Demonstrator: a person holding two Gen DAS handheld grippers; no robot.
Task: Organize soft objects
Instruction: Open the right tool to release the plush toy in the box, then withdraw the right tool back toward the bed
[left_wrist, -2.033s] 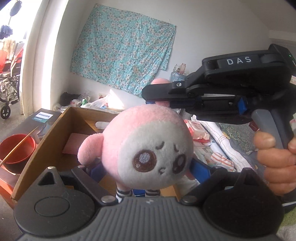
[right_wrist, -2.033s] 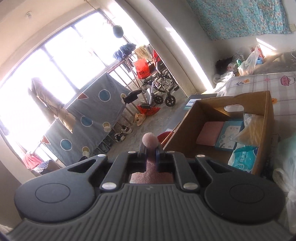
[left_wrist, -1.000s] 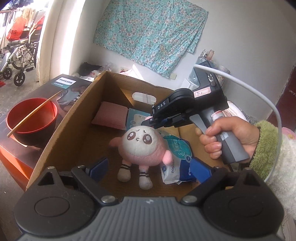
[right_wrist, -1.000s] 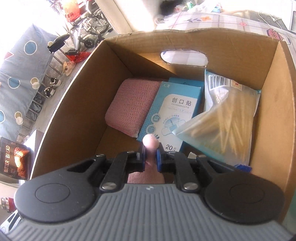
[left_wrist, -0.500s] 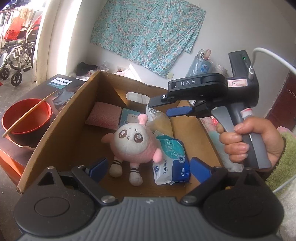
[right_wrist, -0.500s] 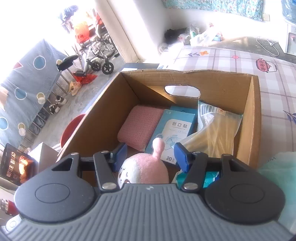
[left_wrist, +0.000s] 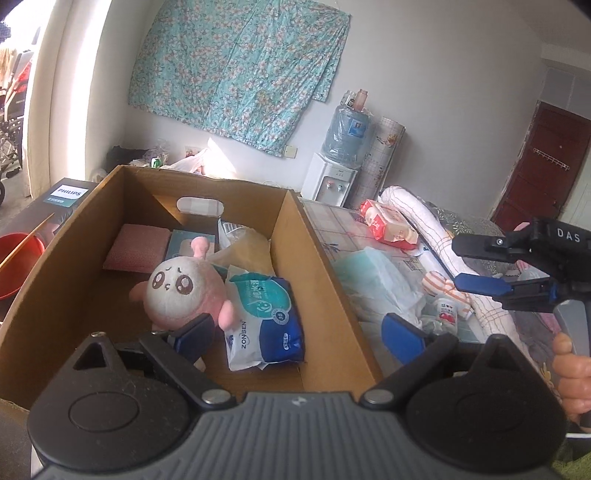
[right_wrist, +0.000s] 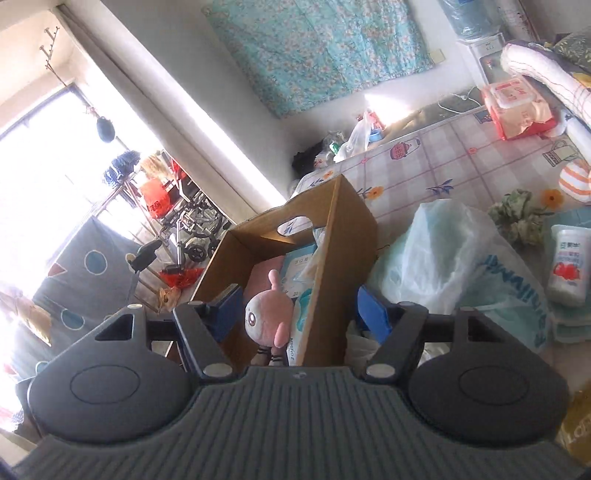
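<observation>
Pink plush doll (left_wrist: 184, 291) lies in cardboard box (left_wrist: 325, 266) beside wipes pack (left_wrist: 264, 314), pink sponge (left_wrist: 135, 253); that item done. Tissue bag (right_wrist: 458, 266), striped sock ball (right_wrist: 574, 181) left on checked surface (right_wrist: 436, 173). Right tool (left_wrist: 460, 264) jaws just opening, empty, off right of box. Left tool (left_wrist: 295, 332) spread, empty, angled down over box.
</observation>
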